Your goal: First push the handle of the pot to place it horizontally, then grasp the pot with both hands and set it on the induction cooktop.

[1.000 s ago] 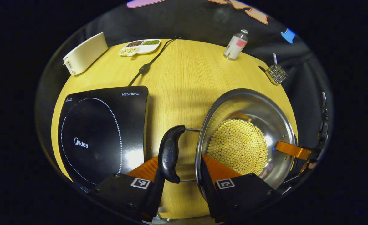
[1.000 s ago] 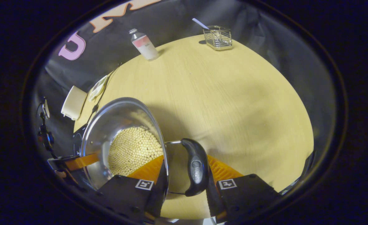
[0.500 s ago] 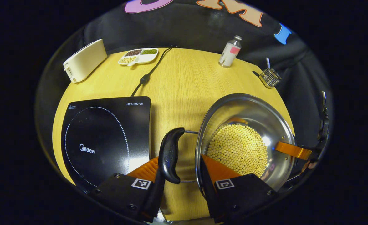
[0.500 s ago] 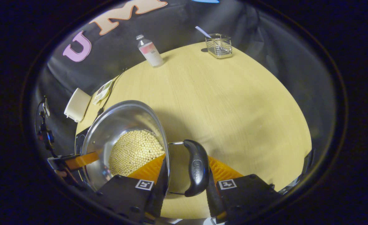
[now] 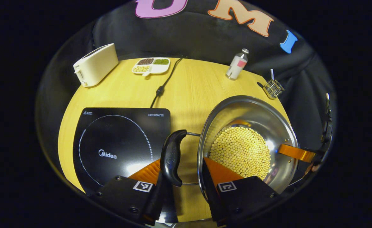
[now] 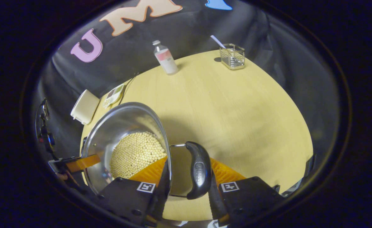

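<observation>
With both handles turned out flat and each gripper's jaws closed around a pot [image 5: 246, 142] handle, left gripper [image 5: 181, 177], right gripper [image 6: 186, 179], the pot hangs above the table [image 6: 236, 120], the cooktop [image 5: 119, 148] at nine o'clock unreached.

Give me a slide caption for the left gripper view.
Left gripper grips the handle of the bean-filled pot beside the cooktop.
</observation>
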`<state>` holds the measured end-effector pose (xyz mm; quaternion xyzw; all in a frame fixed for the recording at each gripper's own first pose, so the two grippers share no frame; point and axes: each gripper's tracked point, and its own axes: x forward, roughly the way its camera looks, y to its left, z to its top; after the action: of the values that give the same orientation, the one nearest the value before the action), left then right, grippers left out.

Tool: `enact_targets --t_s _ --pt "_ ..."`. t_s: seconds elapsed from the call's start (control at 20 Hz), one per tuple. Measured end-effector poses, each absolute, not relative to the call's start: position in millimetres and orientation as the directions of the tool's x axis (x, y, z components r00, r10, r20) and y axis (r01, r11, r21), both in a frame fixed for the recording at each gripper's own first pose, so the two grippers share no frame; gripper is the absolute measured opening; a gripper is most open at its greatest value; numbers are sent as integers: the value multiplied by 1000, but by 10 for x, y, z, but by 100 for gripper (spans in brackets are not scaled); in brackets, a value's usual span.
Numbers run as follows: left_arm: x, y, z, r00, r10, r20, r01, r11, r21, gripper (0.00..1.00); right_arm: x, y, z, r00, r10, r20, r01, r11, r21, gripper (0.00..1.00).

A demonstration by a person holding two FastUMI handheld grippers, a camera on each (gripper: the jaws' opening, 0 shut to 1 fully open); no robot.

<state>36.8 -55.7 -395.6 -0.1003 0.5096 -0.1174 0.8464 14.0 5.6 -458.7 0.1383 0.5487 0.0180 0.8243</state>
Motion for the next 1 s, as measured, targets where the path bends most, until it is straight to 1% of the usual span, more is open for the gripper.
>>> enact_targets --t_s 0.05,0.1,0.25,0.3,0.35,0.4,0.5,0.55,0.6,0.65,0.7,0.75,0.85,0.9,0.95,1.0 --pt "378 -490 -3934 459 -295 -838 88 954 -288 62 174 116 -4569 402 187 -896 115 961 252 55" --pt "388 -431 -3916 464 -289 -837 80 955 -286 60 187 181 -4538 405 192 -894 109 961 256 60" --pt "406 -218 -3834 480 -268 -835 61 960 -273 60 216 386 -4473 411 207 -888 95 959 268 60" --pt "401 -150 -3807 486 -261 -834 54 962 -269 60 216 463 -4454 411 214 -886 90 958 273 55" --pt "410 -80 -3793 491 -252 -834 44 963 -265 60 221 542 -4443 410 222 -885 85 957 279 60" --pt "410 -5 -3786 495 -244 -834 34 964 -262 60 220 627 -4427 407 230 -884 79 955 285 55" --pt "407 155 -3789 498 -228 -837 15 967 -254 63 240 783 -4424 398 240 -885 69 954 290 55" --pt "407 234 -3798 502 -220 -837 4 968 -252 60 259 863 -4433 399 246 -883 58 955 292 60" --pt "405 303 -3809 504 -213 -837 -9 968 -252 60 282 941 -4429 401 250 -881 49 955 293 60" --pt "406 375 -3820 506 -209 -837 -19 967 -253 60 288 1025 -4428 401 255 -880 40 955 295 55" --pt "391 437 -3831 507 -204 -838 -31 967 -254 60 292 1103 -4422 401 260 -878 31 954 297 60" --pt "383 515 -3842 508 -200 -838 -42 966 -256 60 297 1187 -4418 399 266 -877 20 954 299 55" --pt "366 675 -3870 513 -190 -837 -66 964 -259 60 326 1367 -4420 401 282 -872 -7 952 305 55" --pt "362 750 -3898 516 -185 -836 -77 962 -261 60 341 1469 -4430 401 290 -869 -20 951 309 60" --pt "346 840 -3922 516 -179 -838 -88 962 -260 60 341 1569 -4453 399 298 -867 -30 949 313 60" --pt "328 930 -3938 516 -171 -839 -100 961 -258 60 334 1672 -4472 393 306 -867 -41 948 317 55"
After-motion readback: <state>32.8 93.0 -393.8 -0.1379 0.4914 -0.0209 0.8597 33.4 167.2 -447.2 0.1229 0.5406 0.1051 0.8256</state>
